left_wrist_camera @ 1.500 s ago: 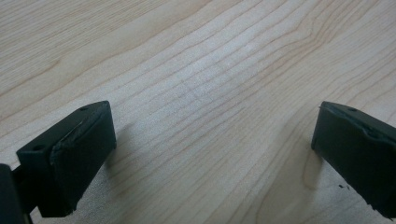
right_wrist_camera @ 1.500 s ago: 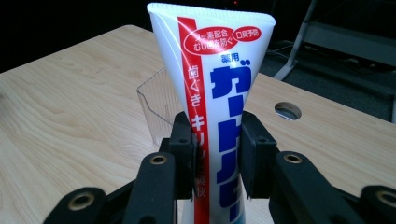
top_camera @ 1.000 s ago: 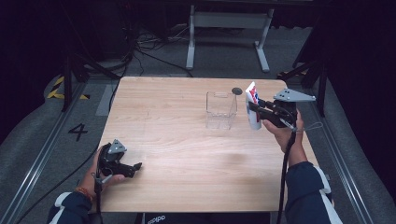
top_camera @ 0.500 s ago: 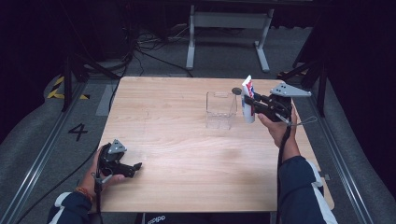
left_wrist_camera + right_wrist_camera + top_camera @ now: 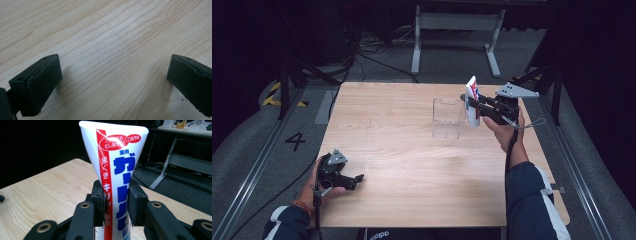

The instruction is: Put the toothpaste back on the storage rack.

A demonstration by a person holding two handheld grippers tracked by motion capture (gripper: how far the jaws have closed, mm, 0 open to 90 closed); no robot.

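You had two hand-held grippers at one wooden surface (image 5: 412, 165), and on it stood one clear plastic container (image 5: 448, 118); there was also one toothpaste tube (image 5: 472, 102).

Your right hand-held gripper (image 5: 473, 106) was clenched on the toothpaste tube, held above the surface just to the right of the clear container. In the right gripper view the two black jaws pinched the tube (image 5: 117, 182) from either side around its lower middle, with the flat crimped end pointing up and the white, red and blue printed face turned toward the camera. The tube stood nearly upright, tilted slightly, and its lower end was hidden behind the jaws.

Your left hand-held gripper (image 5: 354, 179) rested low at the near left corner of the surface, well apart from the container, diagonally across from it. Its jaws stood wide apart with nothing between them, only bare wood grain (image 5: 112, 57) beneath.
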